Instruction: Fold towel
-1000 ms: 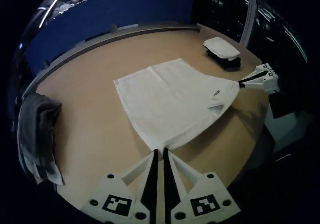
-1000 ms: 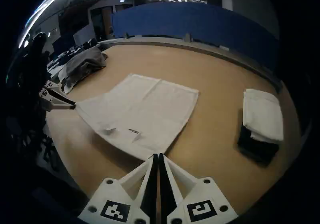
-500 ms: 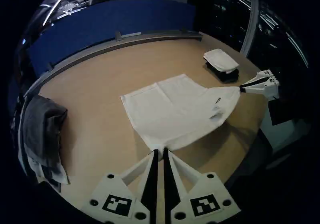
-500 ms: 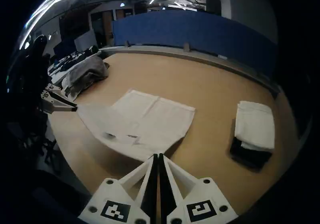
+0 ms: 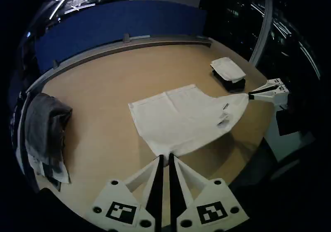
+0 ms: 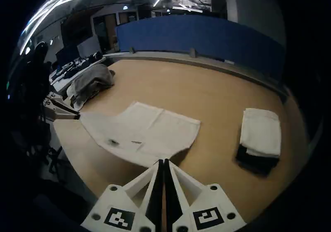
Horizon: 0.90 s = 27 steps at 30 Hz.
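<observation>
A white towel [image 5: 182,116] lies on the round wooden table [image 5: 103,87], its far half flat and its near edge raised off the surface. My left gripper [image 5: 164,157] is shut on one near corner. Off to the right, my right gripper [image 5: 250,96] pinches the other near corner. In the right gripper view the towel [image 6: 153,128] sags between my right gripper [image 6: 163,161], shut on its corner, and the left gripper [image 6: 77,116] at the far left. A small label shows on the lifted underside.
A folded white towel [image 6: 260,132] sits on a black box [image 6: 254,162] at the table's right. A grey cloth heap [image 5: 45,128] lies at the left edge. A blue partition [image 5: 116,20] runs behind the table.
Both grippers have risen with the towel's near corners. More of the near half now hangs off the table, and the flat part looks smaller and farther away.
</observation>
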Tool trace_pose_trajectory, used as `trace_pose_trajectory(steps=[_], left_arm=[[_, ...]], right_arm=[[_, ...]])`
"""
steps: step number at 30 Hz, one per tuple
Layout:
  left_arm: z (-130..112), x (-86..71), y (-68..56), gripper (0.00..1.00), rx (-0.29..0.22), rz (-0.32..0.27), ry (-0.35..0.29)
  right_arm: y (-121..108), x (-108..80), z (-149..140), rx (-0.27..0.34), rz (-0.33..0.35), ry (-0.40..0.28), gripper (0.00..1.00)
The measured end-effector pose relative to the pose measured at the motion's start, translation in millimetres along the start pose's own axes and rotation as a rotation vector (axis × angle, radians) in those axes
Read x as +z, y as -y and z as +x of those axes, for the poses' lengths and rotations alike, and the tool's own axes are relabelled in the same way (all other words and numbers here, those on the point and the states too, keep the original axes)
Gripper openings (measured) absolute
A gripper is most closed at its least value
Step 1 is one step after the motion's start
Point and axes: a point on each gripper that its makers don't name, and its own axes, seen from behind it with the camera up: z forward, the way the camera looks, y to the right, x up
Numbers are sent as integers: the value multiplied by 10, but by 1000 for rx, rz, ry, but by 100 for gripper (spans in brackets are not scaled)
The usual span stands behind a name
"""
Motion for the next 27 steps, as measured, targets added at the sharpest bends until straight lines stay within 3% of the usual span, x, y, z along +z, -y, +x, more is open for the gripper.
trace_pose_trajectory(steps=[9, 17, 27], left_arm=[[43, -45, -45, 9, -10, -6, -13], [86, -40, -2, 9, -28, 1, -14], [157, 134, 99, 9, -51, 17, -12]], right_arm=[[38, -90, 56, 6, 2, -9, 2], [6, -64, 10, 16, -3, -4, 2], [-106, 119, 45, 19, -17, 7, 2]])
